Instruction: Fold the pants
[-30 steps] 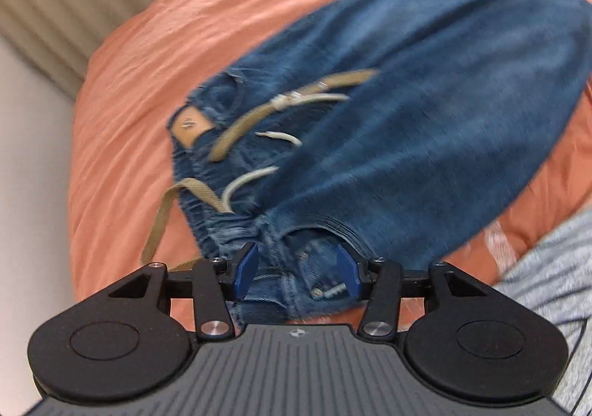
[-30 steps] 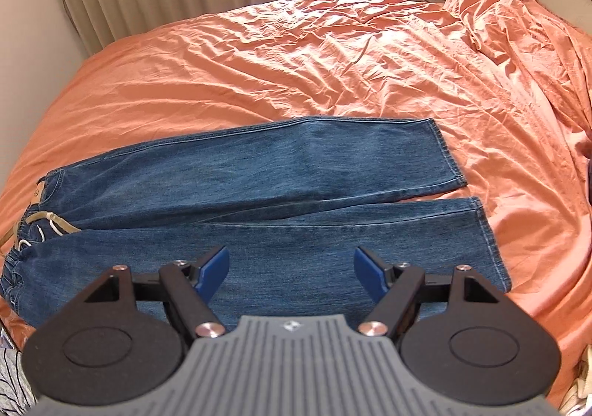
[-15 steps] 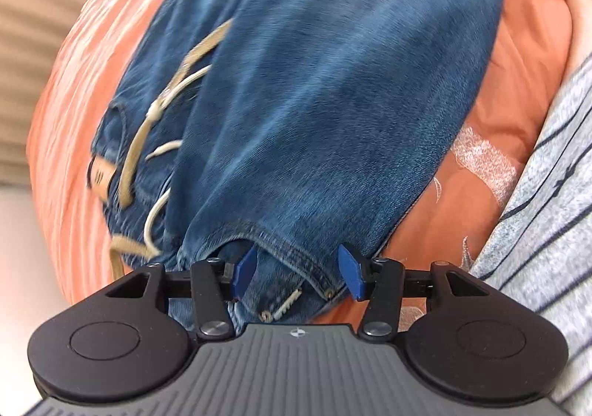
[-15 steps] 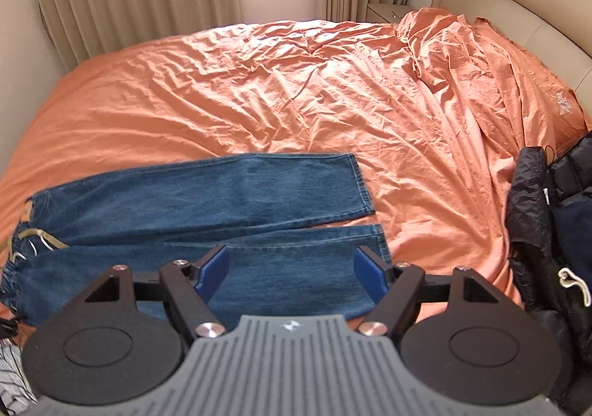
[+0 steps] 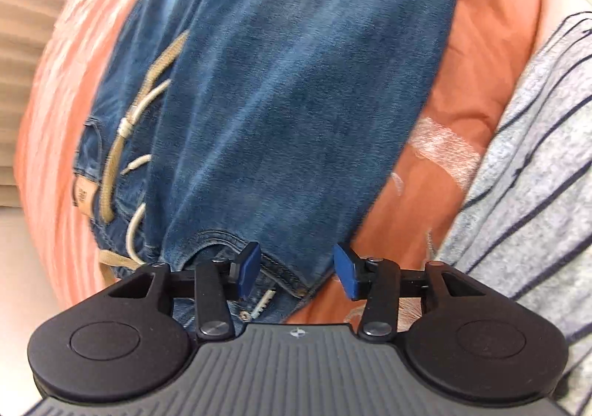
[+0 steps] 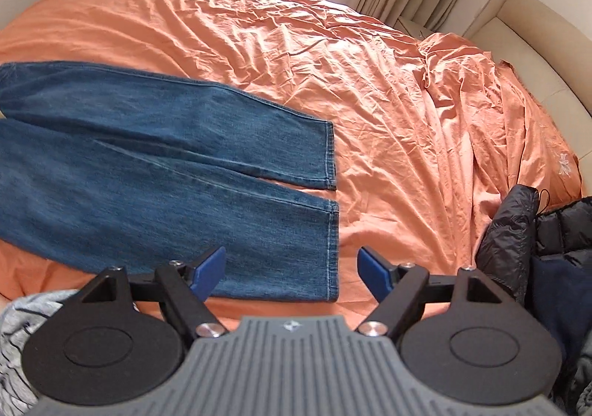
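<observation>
leather waistband patch (image 5: 83, 194), lettering blurred

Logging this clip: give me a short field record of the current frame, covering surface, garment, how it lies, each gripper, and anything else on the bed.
surface: bed with a wrinkled orange sheet
garment: blue jeans, tan drawstring at the waist
layout: flat, both legs side by side, hems apart, not yet folded
left gripper: open, over the near waistband corner; denim lies between the pads, not pinched; jaws have just been closing
right gripper: open, empty, over the hem of the near leg
other items: dark puffer jacket at the bed's edge; grey striped fabric in the left wrist view
</observation>
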Demonstrator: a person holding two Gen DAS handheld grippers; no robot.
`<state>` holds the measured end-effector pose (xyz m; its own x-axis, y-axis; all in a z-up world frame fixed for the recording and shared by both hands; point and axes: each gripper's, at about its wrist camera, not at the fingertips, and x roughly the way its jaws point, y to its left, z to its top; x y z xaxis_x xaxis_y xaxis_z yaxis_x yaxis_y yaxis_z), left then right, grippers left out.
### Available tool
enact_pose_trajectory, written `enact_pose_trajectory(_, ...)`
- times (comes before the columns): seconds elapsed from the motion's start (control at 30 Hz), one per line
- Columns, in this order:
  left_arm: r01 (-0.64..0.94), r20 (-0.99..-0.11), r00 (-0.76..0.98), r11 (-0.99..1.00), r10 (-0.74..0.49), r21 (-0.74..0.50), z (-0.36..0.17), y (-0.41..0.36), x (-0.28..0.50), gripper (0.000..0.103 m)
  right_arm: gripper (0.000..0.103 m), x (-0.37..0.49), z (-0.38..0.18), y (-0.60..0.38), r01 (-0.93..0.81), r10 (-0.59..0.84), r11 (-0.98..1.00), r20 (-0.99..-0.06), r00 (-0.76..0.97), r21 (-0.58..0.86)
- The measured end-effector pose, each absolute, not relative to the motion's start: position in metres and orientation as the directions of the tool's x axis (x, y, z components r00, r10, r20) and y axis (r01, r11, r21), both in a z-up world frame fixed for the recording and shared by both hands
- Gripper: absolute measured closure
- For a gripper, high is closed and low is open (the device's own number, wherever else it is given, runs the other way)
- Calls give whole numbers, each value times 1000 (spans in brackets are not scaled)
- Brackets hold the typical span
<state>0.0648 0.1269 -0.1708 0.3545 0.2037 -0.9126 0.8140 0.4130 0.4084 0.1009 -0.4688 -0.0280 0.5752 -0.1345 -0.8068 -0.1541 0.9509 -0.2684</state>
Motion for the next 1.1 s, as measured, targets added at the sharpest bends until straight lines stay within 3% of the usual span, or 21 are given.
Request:
enact_pose_trajectory(0.2, 868, -946, 237, 389, 220, 308, -174, 104, 80, 49, 28, 97, -53, -481, -227, -130, 924, -811, 570, -308)
enact_pose_trajectory(0.37, 895, -964, 159, 381, 211, 231, -187, 78, 93, 41, 30, 91, -77, -476, -392, -174, 790, -785, 594, -472)
enact_pose_trajectory(0.43, 897, -953, 158, 367, 257, 248, -200, 68, 96, 45, 41, 93, -91, -476, -454, -170, 749, -803, 572, -483)
enact_pose_trajectory(0.53, 861, -945, 179, 422, 274, 286, -203, 62, 95, 66, 51, 93, -112, -477, -529, -181, 680, -816, 549, -507)
enact_pose_trajectory(0.57, 846, -944, 191, 443, 269, 298, -199, 62, 93, 85, 52, 91, -121, -478, -554, -181, 646, -811, 557, -525)
enact_pose_trajectory(0.6, 825, -945, 209, 474, 251, 309, -193, 63, 89, 93, 55, 89, -128, -478, -575, -175, 618, -806, 565, -537)
enact_pose_trajectory(0.67, 760, -932, 276, 541, 234, 361, -180, 66, 85, 97, 58, 87, -147, -479, -616, -167, 552, -799, 578, -562)
enact_pose_trajectory(0.83, 474, -860, 471, 767, 194, 433, -127, 77, 92, 98, 79, 83, -198, -477, -690, -198, 376, -781, 593, -619)
enact_pose_trajectory(0.93, 307, -828, 533, 873, 174, 380, -98, 85, 108, 98, 79, 75, -220, -474, -701, -172, 280, -753, 635, -656)
enact_pose_trajectory(1.1, 202, -801, 567, 911, 189, 358, -84, 84, 130, 98, 79, 72, -246, -469, -696, -141, 200, -724, 676, -689)
